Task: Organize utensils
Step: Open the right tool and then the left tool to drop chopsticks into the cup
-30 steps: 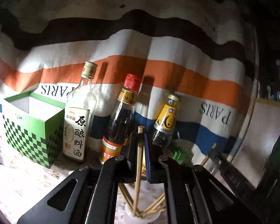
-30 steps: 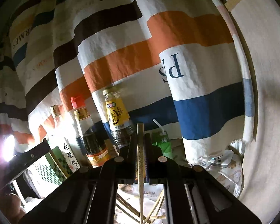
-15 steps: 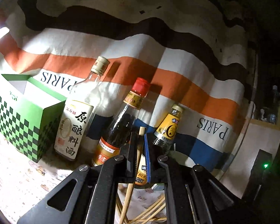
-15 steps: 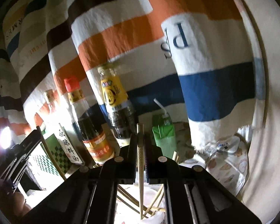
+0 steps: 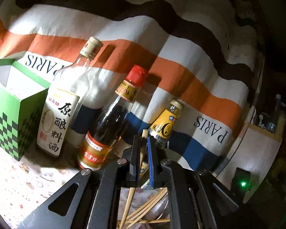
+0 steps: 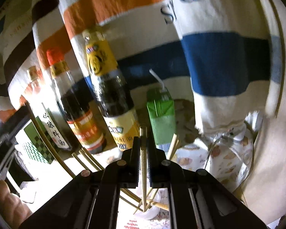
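Each pair of tongs pinches one wooden chopstick: the left tongs (image 5: 143,160) hold a plain chopstick (image 5: 142,152), the right tongs (image 6: 143,160) a patterned chopstick (image 6: 143,164). Loose chopsticks (image 5: 148,210) lie at six o'clock on the bench (image 5: 19,181); three sauce bottles (image 5: 112,118) stand at eleven o'clock.

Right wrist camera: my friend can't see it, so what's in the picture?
The right gripper pinches one thin wooden chopstick upright above a white cup of chopsticks. Behind stand a yellow-labelled dark bottle, a red-capped sauce bottle and a green drink carton with a straw, against a striped cloth.
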A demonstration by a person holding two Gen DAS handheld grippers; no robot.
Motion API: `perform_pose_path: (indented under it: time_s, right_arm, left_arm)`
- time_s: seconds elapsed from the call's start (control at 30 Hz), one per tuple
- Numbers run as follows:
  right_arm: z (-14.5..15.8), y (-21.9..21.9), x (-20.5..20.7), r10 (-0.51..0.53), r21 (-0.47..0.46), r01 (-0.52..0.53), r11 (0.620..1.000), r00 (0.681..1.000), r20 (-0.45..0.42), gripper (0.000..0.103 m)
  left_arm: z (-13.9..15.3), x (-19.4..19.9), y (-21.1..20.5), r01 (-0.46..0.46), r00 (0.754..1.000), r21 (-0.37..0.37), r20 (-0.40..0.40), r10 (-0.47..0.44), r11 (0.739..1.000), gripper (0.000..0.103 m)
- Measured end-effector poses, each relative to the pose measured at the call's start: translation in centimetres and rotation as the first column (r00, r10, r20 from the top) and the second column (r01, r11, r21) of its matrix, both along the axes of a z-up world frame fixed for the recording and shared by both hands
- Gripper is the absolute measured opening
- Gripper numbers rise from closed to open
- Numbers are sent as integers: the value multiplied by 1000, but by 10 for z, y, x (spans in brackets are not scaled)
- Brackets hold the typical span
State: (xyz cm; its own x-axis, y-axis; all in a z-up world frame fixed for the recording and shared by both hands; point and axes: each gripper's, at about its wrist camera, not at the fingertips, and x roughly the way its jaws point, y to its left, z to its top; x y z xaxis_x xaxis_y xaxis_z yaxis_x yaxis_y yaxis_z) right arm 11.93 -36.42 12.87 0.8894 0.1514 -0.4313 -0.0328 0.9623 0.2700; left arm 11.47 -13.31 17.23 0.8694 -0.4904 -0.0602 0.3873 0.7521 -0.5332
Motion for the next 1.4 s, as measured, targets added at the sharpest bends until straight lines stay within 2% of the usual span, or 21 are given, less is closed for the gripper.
perform_pose_path:
  time_s: [0.37, 0.47, 0.7, 0.87, 1.13, 1.23, 1.4]
  right_arm:
    - [-13, -6, 13, 31, 14, -30, 999, 993, -111, 8]
    - [-14, -10, 13, 37, 27, -34, 999, 992, -119, 8]
    - [-10, -17, 8, 46, 61, -40, 997, 993, -105, 8]
    - [-1, -17, 0, 62, 54, -58, 997, 995, -81, 8]
    - [15, -18, -20, 71, 65, -70, 995, 997, -19, 9]
    - [22, -19, -27, 59, 60, -59, 996, 998, 5, 16]
    - [30, -19, -36, 44, 60, -46, 997, 998, 34, 19]
  left_arm:
    - [-9, 12, -9, -21, 1000, -48, -18, 20, 999, 6]
    - [-12, 14, -8, -48, 999, -43, -18, 48, 998, 5]
    - [-11, 21, -2, -45, 999, -80, -26, 43, 996, 4]
    - [-10, 18, 5, -57, 998, -71, -20, 56, 996, 4]
    - [-11, 5, 7, -75, 997, 97, -29, 78, 992, 4]
    - [-10, 2, 10, -52, 997, 147, -54, 60, 988, 4]
    - [-7, -18, 12, -82, 996, 283, -19, 91, 956, 6]
